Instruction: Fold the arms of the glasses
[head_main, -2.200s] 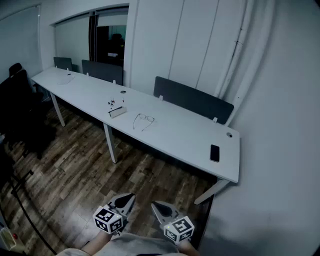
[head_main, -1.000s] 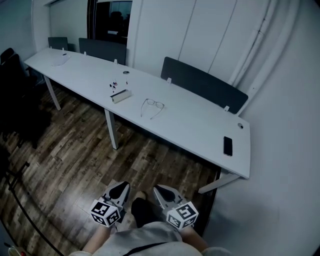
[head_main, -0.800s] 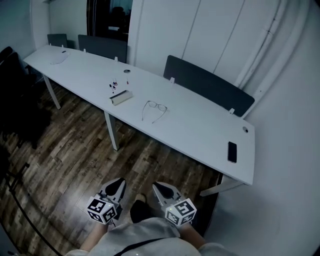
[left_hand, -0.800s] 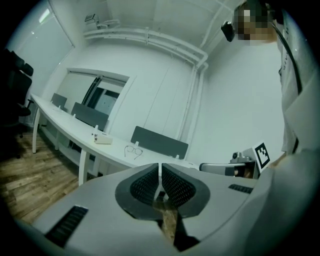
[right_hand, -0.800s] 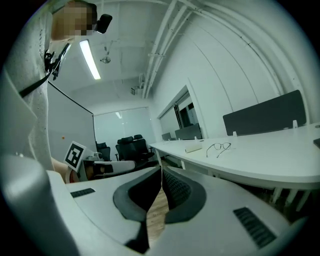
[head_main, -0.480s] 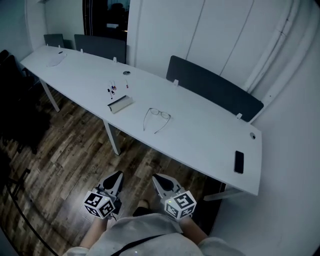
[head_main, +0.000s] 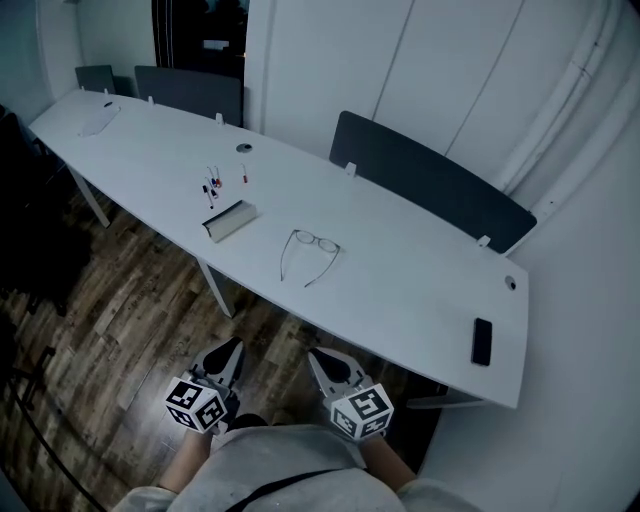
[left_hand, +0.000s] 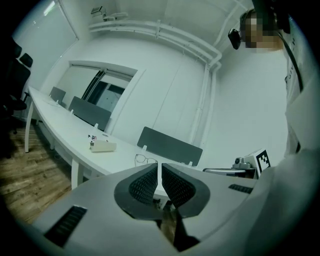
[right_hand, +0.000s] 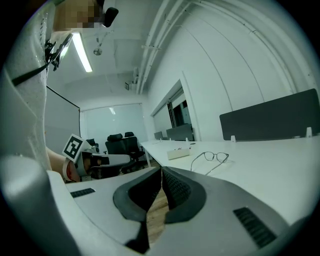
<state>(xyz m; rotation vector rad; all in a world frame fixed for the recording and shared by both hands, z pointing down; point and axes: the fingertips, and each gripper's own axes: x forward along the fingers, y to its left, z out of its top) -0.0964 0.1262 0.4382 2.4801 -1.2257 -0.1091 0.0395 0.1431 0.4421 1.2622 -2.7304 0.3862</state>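
Note:
A pair of thin-framed glasses lies on the long white table with both arms spread open toward the near edge. The glasses also show in the right gripper view, and the glasses small in the left gripper view. My left gripper and right gripper hang low over the wooden floor, well short of the table's near edge. Both are shut, jaws together with nothing between them.
On the table, a small white box and several small pens lie left of the glasses; a black phone rests near the right end. Dark divider panels line the far edge. Table legs stand over the wooden floor.
The whole view has advanced toward the table: the table and glasses sit nearer and larger, and both grippers have come forward with it, still shut.

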